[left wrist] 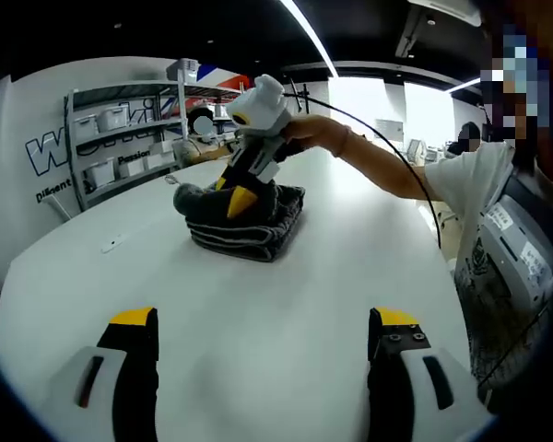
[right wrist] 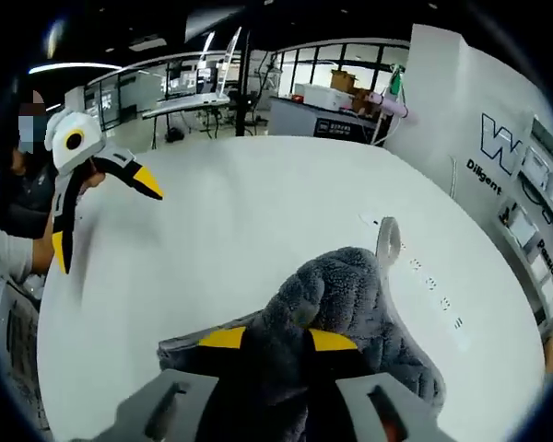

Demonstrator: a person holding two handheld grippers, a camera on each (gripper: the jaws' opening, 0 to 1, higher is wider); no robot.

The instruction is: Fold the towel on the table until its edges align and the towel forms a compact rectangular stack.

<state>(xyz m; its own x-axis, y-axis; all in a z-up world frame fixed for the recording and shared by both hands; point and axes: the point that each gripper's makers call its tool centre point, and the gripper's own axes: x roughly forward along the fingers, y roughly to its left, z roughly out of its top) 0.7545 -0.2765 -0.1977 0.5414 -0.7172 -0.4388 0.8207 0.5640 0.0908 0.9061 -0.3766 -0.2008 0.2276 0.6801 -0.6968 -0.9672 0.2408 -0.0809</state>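
Right hand-held gripper [right wrist: 276, 343] clenches a fold of the grey towel [right wrist: 350, 304], lifting it off the counter [right wrist: 258, 221]; left hand-held gripper [left wrist: 263, 327] hangs released, well apart.

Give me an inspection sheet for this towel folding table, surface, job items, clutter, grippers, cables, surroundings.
Surface: white table, smooth, mostly bare.
Job's things: dark grey towel, folded into a layered stack, top bunched where the gripper holds it.
Clutter: small white item on the table near the far edge; kind cannot be told.
Grippers: right gripper shut on the towel; left gripper open, held apart from the towel.
Cables: black cable running from the right gripper along the person's arm.
Surroundings: shelving with bins, lettered wall, windows.
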